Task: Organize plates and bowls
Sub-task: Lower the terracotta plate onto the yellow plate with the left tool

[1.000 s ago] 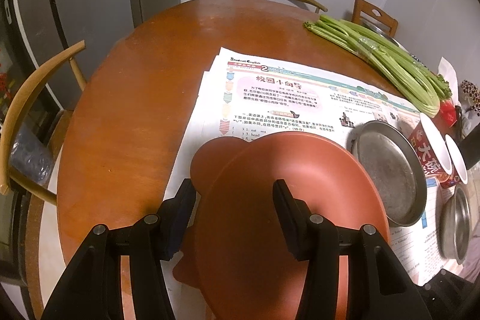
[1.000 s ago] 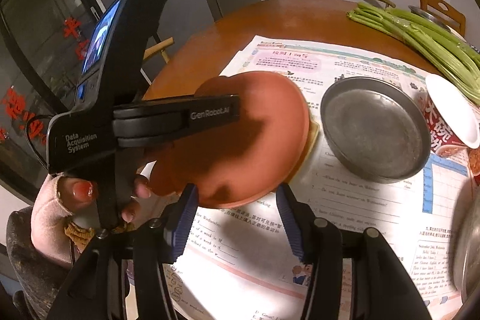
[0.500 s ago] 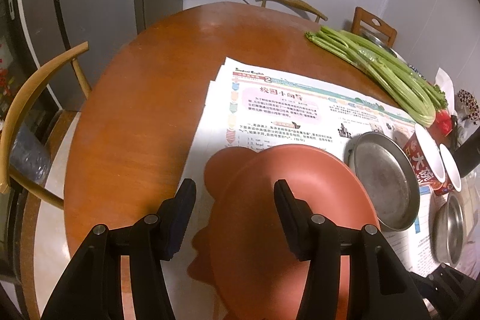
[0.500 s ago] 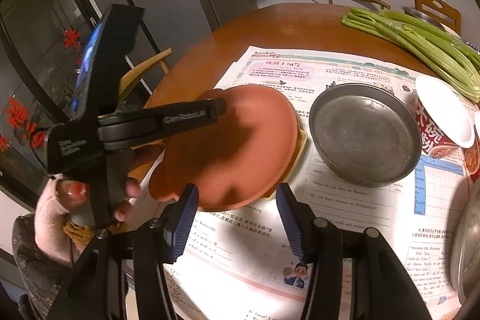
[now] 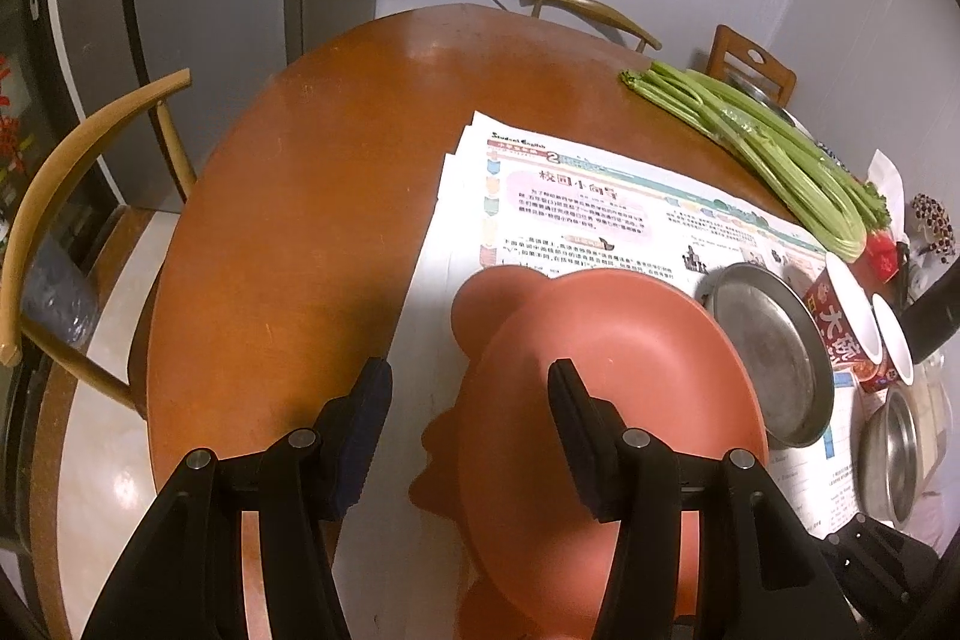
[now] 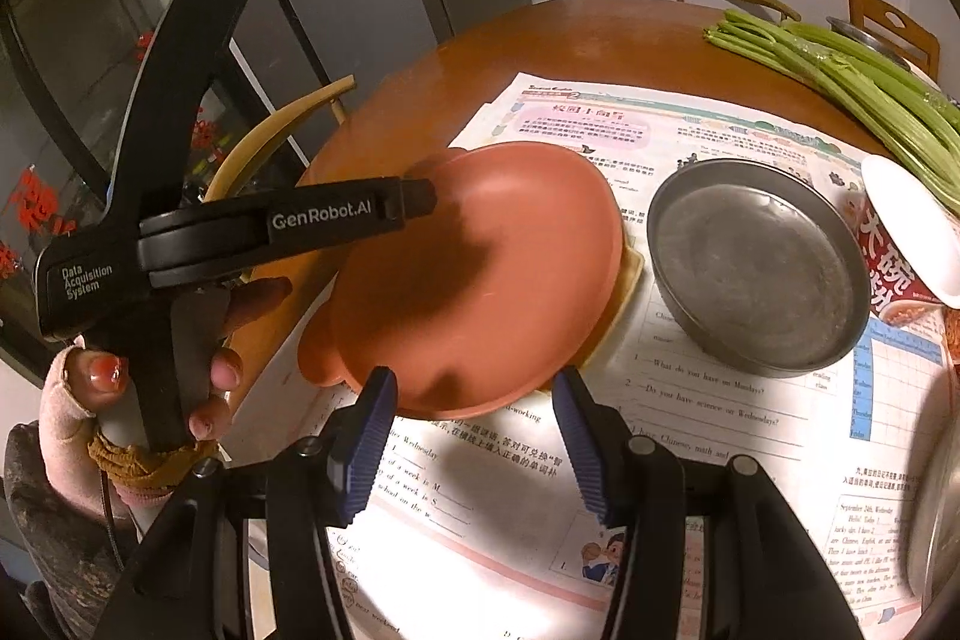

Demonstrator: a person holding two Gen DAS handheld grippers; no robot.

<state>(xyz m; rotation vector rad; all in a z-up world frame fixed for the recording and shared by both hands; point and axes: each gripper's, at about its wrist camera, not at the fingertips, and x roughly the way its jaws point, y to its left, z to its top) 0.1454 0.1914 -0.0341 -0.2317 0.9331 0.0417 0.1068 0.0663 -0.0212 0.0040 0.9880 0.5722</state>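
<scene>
Terracotta-pink matte eared plate (image 6: pixel 480 274), round dull metal pan (image 6: pixel 759 274), printed newspaper (image 6: pixel 690 436)

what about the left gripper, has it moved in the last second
Yes. In the right wrist view the left gripper has drawn back leftward: its tip was over the red plate and is now at that plate's left edge, farther from the steel plate.

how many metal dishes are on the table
2 on the table: a shallow round metal pan on the newspaper right of the terracotta plate, and a steel bowl at the right edge, partly cut off. More may be hidden.
</scene>
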